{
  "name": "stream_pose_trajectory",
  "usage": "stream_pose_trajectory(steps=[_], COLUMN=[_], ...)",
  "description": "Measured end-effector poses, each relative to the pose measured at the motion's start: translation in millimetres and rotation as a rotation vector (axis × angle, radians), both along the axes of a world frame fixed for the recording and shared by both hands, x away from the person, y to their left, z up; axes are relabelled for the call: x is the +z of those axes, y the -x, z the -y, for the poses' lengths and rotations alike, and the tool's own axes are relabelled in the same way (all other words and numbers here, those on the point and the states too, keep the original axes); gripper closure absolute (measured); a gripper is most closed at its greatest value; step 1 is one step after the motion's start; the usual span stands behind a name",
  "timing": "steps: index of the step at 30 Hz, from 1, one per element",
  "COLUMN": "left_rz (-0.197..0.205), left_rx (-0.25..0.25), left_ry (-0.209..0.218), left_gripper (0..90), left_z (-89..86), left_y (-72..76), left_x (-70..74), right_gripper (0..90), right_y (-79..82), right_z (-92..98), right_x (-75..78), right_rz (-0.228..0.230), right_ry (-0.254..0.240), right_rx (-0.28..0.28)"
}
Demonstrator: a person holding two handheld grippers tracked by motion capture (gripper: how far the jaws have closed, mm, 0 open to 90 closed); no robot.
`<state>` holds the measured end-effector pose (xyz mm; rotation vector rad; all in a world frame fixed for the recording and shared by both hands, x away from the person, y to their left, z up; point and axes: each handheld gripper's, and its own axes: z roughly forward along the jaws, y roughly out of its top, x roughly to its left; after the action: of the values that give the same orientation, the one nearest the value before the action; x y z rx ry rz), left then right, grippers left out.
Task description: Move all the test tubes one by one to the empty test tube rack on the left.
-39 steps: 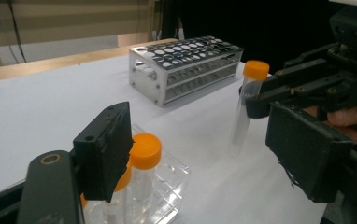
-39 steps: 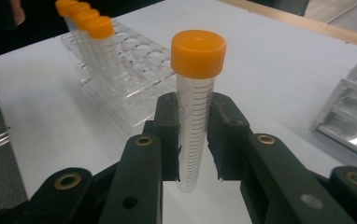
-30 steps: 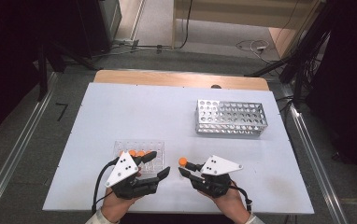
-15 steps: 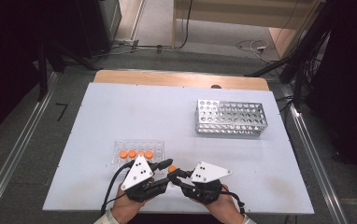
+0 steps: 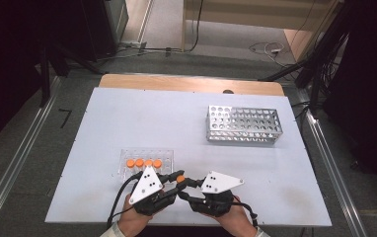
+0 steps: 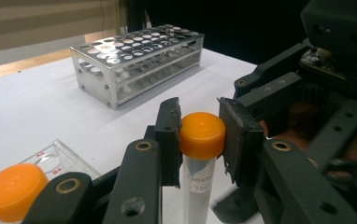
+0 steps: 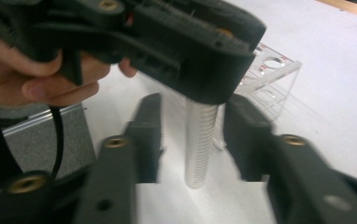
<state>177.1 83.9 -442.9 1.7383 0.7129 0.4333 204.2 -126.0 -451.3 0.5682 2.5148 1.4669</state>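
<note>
The white table [image 5: 186,128] bears a metal tube rack [image 5: 244,124] toward its far right, well apart from the grippers at the near edge. A clear plastic rack [image 5: 147,163] with four orange-capped tubes in its near row stands just beyond the left gripper. Both hands meet just on the near side of that clear rack, slightly to its right, with the two grippers' tips facing each other.

The left gripper [image 6: 200,135] has just been closing and now pinches the orange cap [image 6: 202,135] of a tube [image 6: 197,196] between its two pads; the jaws stand narrow, pressed on either side of the cap, and the tube hangs upright below them, its printed clear body showing.

The right gripper [image 7: 193,135] has just been opening. Its jaws stand moderately apart on either side of the tube's clear body [image 7: 199,140], with a gap on each side, so the pads are not pressing on it. The tube's rounded lower end sits between them, near the table top.
</note>
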Motion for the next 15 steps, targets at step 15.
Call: stream_pose_trajectory(steps=[15], left_rz=[-0.031], left_rx=[0.119], left_ry=[0.001], left_gripper=[70.0], left_z=[-55.9], left_y=[11.2], left_x=[26.9], right_gripper=[28.5], right_y=[-17.7], right_z=[37.2], right_x=[1.7], right_rz=[-0.016], right_ry=[0.001], right_rx=[-0.111])
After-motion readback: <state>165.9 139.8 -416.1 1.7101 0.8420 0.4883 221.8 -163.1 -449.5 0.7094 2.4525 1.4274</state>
